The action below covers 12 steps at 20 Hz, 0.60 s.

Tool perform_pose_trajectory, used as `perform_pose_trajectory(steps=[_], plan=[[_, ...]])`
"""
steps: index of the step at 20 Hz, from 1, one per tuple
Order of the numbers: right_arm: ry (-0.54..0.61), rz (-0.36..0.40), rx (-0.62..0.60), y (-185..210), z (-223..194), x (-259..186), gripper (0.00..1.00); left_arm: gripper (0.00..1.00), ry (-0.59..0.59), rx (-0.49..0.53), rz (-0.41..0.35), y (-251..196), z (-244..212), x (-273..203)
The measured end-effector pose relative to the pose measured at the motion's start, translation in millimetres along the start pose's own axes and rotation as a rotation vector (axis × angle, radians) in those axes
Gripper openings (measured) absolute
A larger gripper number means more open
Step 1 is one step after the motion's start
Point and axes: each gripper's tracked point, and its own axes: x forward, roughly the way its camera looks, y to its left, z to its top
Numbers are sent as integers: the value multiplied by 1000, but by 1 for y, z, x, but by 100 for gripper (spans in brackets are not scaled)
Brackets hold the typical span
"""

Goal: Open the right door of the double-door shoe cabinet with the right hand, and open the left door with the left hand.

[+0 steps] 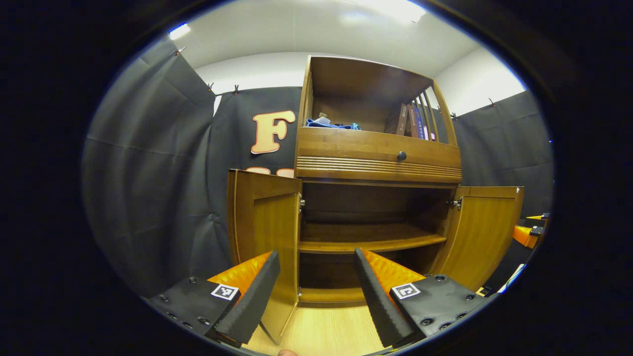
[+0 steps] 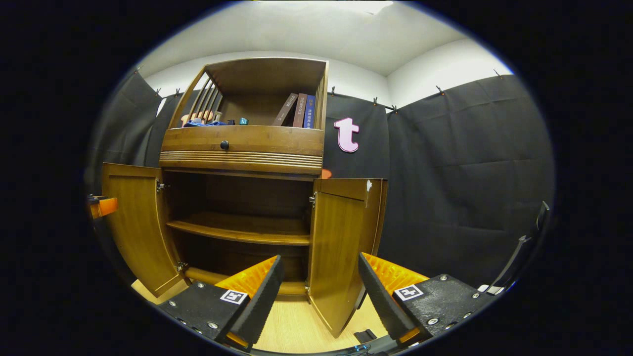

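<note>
- Brown wood makes up the shoe cabinet, which stands against the black booth wall, and both of its lower doors stand swung outward.
- In the left gripper view, the left door is turned out from its hinge, and the left tongs are wide apart with nothing between them; the door's lower edge lies close by one finger, but I cannot tell if it touches.
- In the right gripper view, the right door is also out, its free edge between the fingers of the right tongs, which are spread wide and press on nothing.
- The inner shelf is bare, and the drawer knob above is untouched.
- By my judgement both opening steps are finished, so the task seems at its end.
- The next move would only call for pulling both tongs straight back, away from the door edges, without pushing the doors closed again.
</note>
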Motion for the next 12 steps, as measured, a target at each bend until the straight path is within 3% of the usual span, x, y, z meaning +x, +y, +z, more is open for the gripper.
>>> perform_pose_trajectory(steps=[3,4,6,7,8,9,11,12], plan=[[-4,-6,4,-4,3,-1,92,94,8,5,-9,-4,-2,2],[-5,-7,5,-5,4,-1,99,94,11,4,-13,-6,-2,4],[-7,-9,3,-6,5,-1,99,94,26,2,-10,-6,-6,7],[-6,-9,4,-7,5,-1,92,94,35,1,-5,-5,-9,9],[-5,-8,6,-6,6,-1,92,94,43,-1,-1,-5,-11,10],[-2,-6,9,-6,5,0,99,94,47,-5,1,-5,-12,10],[0,-5,11,-6,5,1,99,94,50,-12,5,-4,-13,11],[1,-4,11,-5,4,1,92,94,48,-11,9,-4,-13,12]])
